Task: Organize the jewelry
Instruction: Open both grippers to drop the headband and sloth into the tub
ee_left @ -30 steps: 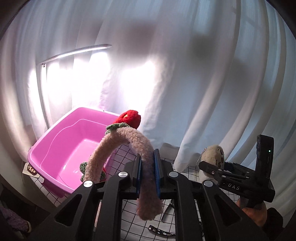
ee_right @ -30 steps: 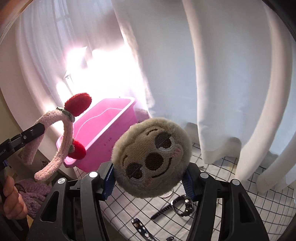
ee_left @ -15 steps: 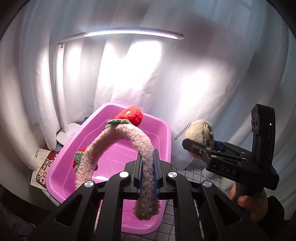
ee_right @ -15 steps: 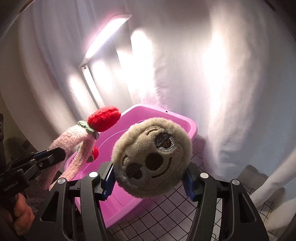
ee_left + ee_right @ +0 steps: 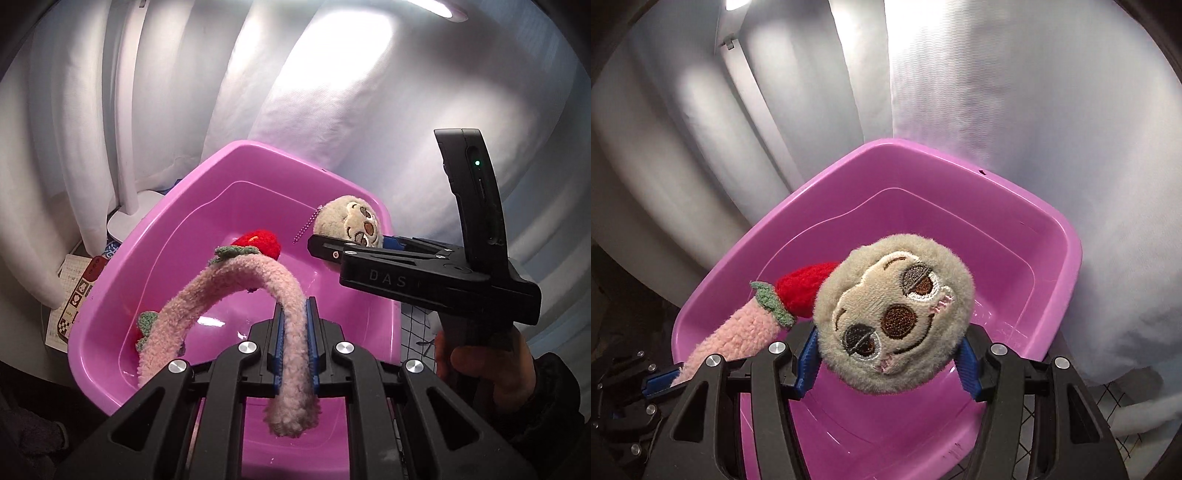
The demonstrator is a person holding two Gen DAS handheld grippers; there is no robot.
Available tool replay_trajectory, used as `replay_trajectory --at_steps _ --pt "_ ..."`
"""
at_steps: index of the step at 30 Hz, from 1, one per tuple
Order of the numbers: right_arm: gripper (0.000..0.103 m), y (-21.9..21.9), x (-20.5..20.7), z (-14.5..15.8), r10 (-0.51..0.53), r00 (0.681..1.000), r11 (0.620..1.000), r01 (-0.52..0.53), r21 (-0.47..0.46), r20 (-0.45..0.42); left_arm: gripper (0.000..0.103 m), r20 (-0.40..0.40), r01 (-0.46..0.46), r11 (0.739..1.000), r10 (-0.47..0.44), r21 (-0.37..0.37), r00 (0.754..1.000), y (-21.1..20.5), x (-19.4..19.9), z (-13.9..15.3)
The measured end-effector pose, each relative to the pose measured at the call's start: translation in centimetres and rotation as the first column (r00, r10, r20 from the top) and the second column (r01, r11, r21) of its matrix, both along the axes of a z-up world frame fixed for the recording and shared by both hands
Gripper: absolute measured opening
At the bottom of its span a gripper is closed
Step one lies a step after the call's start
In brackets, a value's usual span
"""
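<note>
A fuzzy pink headband with red knitted strawberries arches over the pink plastic tub. My left gripper is shut on one end of the band. In the right wrist view a round beige plush sloth-face charm fills the space between the blue pads, and my right gripper is shut on it, hanging over the tub. The left wrist view shows the same charm with its bead chain dangling, held by the right gripper above the tub's far right corner. The headband appears at the left.
White curtains hang close behind the tub. A white lamp base and a printed card lie left of the tub. A grid-patterned tablecloth shows at its right. A hand in a dark sleeve grips the right tool.
Both grippers have swung left from over the grid cloth to above the pink tub and dipped lower, each keeping its grip; the tub now fills both views.
</note>
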State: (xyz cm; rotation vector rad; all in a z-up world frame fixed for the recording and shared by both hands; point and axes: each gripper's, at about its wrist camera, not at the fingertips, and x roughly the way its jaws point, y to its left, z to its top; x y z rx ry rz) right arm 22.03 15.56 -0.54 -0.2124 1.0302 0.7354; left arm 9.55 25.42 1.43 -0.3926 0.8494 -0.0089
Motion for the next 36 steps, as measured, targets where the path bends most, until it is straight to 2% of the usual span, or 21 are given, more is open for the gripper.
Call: replay_trajectory --at_steps 3,4,7,8,9,11,16,21,24,30,36 --pt "0.059 0.3 0.7 -0.6 -0.011 1.000 0.999 0.011 -0.032 -0.002 0.011 -0.037 -0.015 0.999 0.014 -0.030 0.999 0.6 0.8 -1.2" --pt "0.063 0.3 1.0 -0.7 -0.013 1.000 0.999 0.013 -0.033 -0.013 0.012 -0.046 -0.021 0.999 0.019 -0.035 0.999 0.7 0.9 -1.4" --pt "0.071 0.0 1.9 -0.8 -0.039 0.998 0.999 0.038 -0.037 -0.045 0.023 -0.057 -0.030 0.999 0.029 -0.024 0.998 0.8 1.0 -1.6" --pt "0.071 0.1 1.9 -0.8 -0.050 0.998 0.998 0.048 -0.039 -0.048 0.037 -0.063 -0.041 0.999 0.041 0.000 0.997 0.7 1.0 -1.5" --pt "0.073 -0.1 2.0 -0.7 -0.061 0.997 0.997 0.059 -0.042 -0.051 0.056 -0.062 -0.051 0.999 0.052 0.016 0.997 0.7 0.9 -1.4" --pt "0.073 -0.6 2.0 -0.6 -0.073 0.996 0.997 0.071 -0.037 -0.055 0.074 -0.041 -0.076 0.997 0.076 0.014 0.996 1.1 0.4 -1.0" --pt "0.073 -1.5 1.6 -0.6 -0.085 0.995 0.996 0.084 -0.028 -0.057 0.075 -0.046 -0.124 0.992 0.126 0.039 0.991 1.7 -0.3 -0.6" --pt "0.073 -0.9 2.0 -1.5 -0.089 0.994 0.996 0.087 -0.025 -0.066 0.082 -0.062 -0.157 0.986 0.161 0.063 0.985 1.9 -1.0 -0.6" --pt "0.073 -1.1 1.3 -1.3 -0.082 0.995 0.997 0.081 -0.020 -0.064 0.089 -0.057 -0.177 0.981 0.182 0.081 0.982 1.9 -1.5 -0.3" --pt "0.073 -1.6 0.4 -0.6 -0.086 0.995 0.996 0.086 -0.006 -0.055 0.094 -0.061 -0.204 0.972 0.212 0.118 0.975 1.6 -2.1 0.2" --pt "0.073 -2.6 -0.7 0.3 -0.095 0.995 0.995 0.096 0.006 -0.030 0.096 -0.069 -0.230 0.963 0.241 0.138 0.968 1.2 -3.0 0.7"
